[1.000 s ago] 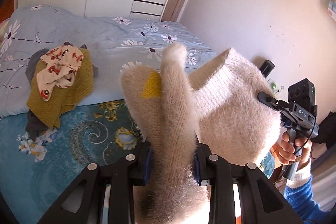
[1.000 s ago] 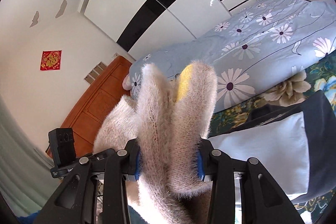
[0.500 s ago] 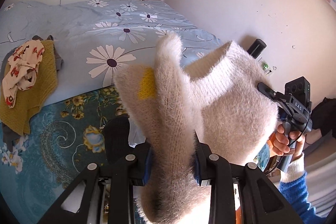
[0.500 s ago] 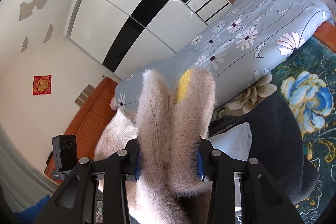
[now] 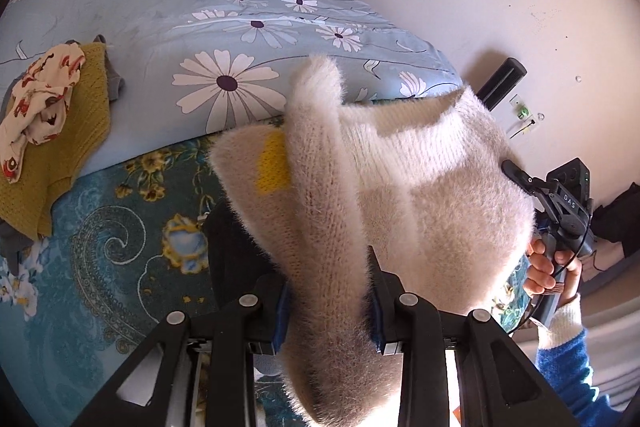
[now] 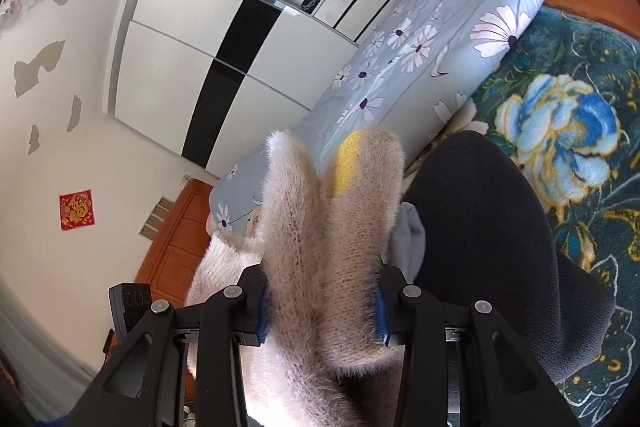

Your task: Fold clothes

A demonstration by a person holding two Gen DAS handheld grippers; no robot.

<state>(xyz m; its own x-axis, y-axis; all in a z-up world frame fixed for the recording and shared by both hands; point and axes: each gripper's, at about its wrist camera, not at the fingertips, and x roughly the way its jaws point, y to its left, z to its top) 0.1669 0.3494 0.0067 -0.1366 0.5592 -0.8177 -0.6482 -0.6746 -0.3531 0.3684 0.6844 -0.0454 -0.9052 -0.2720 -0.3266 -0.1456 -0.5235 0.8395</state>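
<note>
Sweater (image 5: 420, 195) hangs stretched between both claws above the bed's (image 5: 120, 235) near edge; left claw (image 5: 326, 303) and right claw (image 6: 322, 303) each clamp a bunched end, its length running claw to claw.

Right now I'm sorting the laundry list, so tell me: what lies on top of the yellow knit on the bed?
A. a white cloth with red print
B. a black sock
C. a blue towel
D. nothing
A: in the left wrist view, a crumpled white cloth with red print sits on the yellow knit.
</note>
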